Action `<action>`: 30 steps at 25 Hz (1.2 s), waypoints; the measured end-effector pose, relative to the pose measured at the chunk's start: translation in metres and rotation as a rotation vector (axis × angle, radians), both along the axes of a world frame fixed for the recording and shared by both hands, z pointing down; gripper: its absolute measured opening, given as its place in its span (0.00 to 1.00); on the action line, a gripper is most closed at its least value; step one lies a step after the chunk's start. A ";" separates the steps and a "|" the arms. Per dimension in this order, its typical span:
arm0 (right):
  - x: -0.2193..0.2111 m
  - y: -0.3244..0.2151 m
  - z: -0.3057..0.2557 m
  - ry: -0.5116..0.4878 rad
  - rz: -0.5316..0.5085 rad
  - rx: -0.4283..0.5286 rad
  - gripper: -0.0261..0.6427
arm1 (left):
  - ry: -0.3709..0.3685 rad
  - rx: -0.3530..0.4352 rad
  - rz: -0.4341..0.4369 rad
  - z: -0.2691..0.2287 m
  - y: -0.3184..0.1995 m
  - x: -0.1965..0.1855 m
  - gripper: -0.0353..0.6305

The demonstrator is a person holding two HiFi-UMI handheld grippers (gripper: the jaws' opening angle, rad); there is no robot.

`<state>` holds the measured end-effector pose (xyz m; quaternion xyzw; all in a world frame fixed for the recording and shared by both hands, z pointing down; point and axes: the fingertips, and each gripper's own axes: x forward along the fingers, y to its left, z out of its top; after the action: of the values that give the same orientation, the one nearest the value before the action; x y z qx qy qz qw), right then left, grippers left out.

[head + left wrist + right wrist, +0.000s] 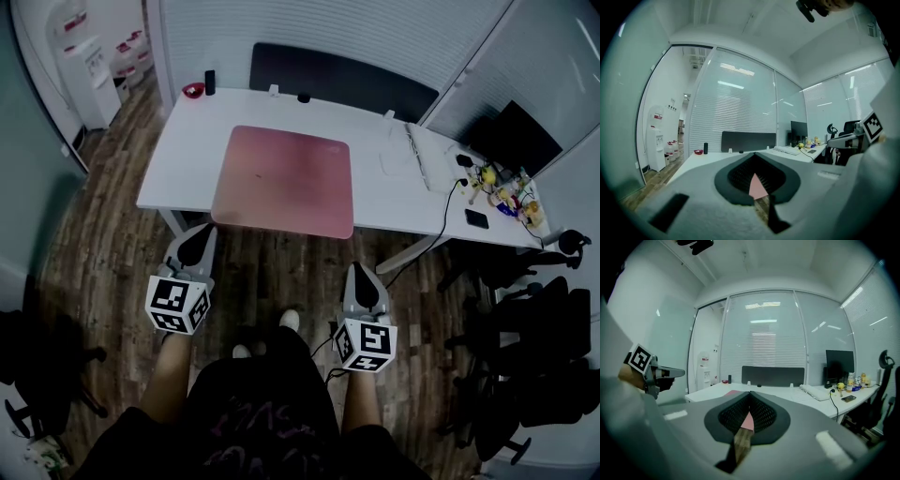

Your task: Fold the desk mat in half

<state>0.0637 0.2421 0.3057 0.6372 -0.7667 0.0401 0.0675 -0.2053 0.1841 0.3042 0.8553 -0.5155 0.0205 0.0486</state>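
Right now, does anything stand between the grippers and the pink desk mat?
Nothing visible does. The left gripper and right gripper, both shut, hover short of the white desk; only wooden floor separates them from the pink desk mat.

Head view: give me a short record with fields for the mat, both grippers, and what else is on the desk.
mat: pink rectangular desk mat, flat and unfolded, near edge along the front edge of the white desk
left gripper: jaws together, nothing between them, close before the mat's near left corner
right gripper: jaws together, nothing between them, over the wooden floor, further back from the desk
other items: white keyboard right of the mat, small red dish at the far left corner
fold: not begun
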 end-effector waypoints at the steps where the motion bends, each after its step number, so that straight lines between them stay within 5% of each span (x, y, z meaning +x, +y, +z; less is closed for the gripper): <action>1: 0.003 -0.002 0.002 -0.005 0.004 -0.002 0.04 | -0.006 0.001 0.007 0.000 -0.002 0.002 0.05; 18: 0.032 -0.096 0.006 -0.023 -0.029 0.012 0.04 | -0.043 -0.041 -0.026 0.014 -0.078 0.025 0.05; 30: 0.072 -0.188 0.029 -0.043 -0.057 -0.030 0.04 | -0.063 -0.095 -0.029 0.042 -0.165 0.075 0.05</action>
<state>0.1357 0.0540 0.3347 0.6128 -0.7853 0.0631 0.0616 -0.1302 0.0195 0.3463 0.8435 -0.5274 0.0711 0.0734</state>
